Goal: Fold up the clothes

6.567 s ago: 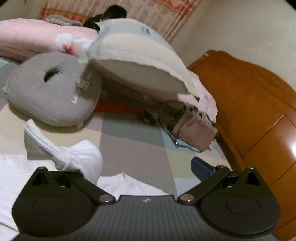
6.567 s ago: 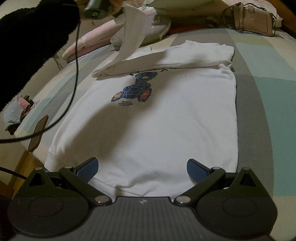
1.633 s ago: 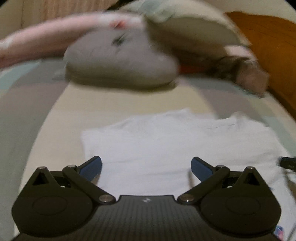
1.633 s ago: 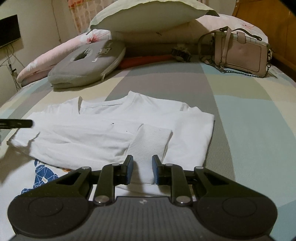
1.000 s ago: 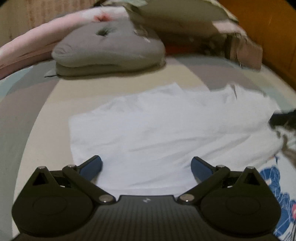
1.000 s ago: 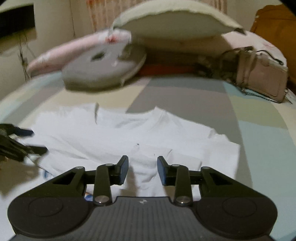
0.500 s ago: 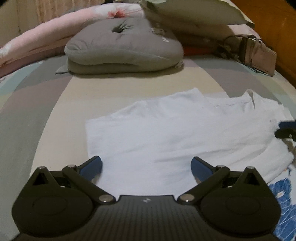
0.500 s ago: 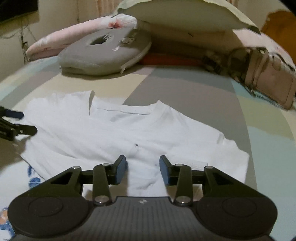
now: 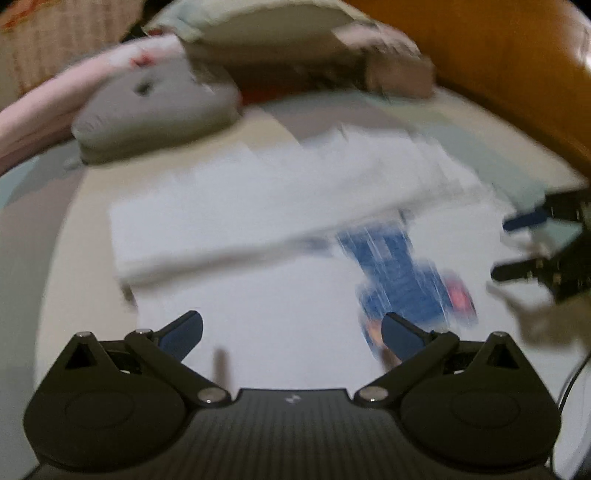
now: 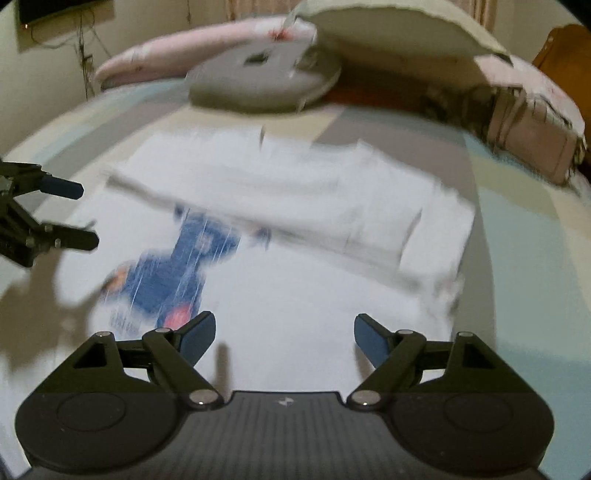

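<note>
The white sweatshirt lies flat on the bed, front side up, with its blue printed picture visible. Its upper part is folded down over the body, and this folded band crosses the garment from side to side, just above the print. Both views are blurred, so I cannot tell small details of the cloth.

My left gripper hovers over the lower part of the sweatshirt; its jaws are spread wide and nothing is between them. My right gripper is also over the lower part, beside the print, with its jaws spread wide and holding nothing. In each view the other gripper appears at the edge of the sweatshirt, also with the fingers apart.

At the head of the bed a grey cushion with a hole in the middle lies near the collar side of the sweatshirt, not touching it. Behind it there is a pink pillow and a large pale pillow. A pink handbag stands at the far right side of the bed; it looks shut and I cannot see what is inside. A wooden headboard rises behind the bed.
</note>
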### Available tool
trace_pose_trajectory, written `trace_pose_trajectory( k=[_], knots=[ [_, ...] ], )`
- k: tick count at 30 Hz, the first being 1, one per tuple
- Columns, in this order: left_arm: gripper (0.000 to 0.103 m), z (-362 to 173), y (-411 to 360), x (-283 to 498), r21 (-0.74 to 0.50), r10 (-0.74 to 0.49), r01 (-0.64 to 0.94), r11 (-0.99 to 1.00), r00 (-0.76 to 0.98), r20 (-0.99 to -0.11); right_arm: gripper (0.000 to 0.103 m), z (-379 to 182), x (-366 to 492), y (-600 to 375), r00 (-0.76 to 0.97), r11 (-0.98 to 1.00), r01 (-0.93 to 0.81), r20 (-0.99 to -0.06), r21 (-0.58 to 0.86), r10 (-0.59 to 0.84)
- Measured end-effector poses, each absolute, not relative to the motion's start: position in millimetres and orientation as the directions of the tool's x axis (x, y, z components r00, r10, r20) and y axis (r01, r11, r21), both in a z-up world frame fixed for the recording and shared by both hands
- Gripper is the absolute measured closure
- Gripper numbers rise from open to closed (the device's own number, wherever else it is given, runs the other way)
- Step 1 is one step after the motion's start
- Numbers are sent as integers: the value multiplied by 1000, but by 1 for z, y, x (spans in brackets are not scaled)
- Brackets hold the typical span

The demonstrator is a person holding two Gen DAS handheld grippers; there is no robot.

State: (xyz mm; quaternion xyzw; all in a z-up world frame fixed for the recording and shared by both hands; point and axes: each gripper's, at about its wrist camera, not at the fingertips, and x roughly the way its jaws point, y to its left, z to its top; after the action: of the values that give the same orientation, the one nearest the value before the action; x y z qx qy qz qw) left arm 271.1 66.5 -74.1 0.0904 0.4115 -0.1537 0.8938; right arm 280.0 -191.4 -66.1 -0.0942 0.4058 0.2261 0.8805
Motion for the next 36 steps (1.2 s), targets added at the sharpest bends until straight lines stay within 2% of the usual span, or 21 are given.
trace_pose_trajectory(
  k=[3,5,7,9,16,20,29,36],
  knots=[
    [1,-92,61,234,61,-184,353,933,619,-763,17,-77,240,-195,566,882,-471,-768,-2,300],
    [1,-94,69,214,6,-204,322,947,615,-761,13,-81,211,-202,571,886,-463,-765,-2,297],
    [1,-93,77,197,-31,-210,291,956,609,-765,2,-85,184,-212,581,899,-438,-758,16,297],
    [1,-92,80,178,-28,-193,271,962,608,-770,0,-87,158,-221,602,909,-415,-743,22,293],
    [1,-85,67,133,29,-163,291,956,612,-774,0,-85,116,-233,632,933,-357,-726,38,271],
    [1,-74,57,126,-24,-215,294,956,641,-737,0,-76,107,-222,641,917,-398,-714,6,283],
    [1,-87,60,122,-87,-240,275,957,594,-768,0,-87,99,-224,629,915,-403,-721,17,290],
    [1,-64,91,168,-176,-279,220,960,656,-701,0,-91,98,-226,626,920,-391,-724,30,289]
  ],
)
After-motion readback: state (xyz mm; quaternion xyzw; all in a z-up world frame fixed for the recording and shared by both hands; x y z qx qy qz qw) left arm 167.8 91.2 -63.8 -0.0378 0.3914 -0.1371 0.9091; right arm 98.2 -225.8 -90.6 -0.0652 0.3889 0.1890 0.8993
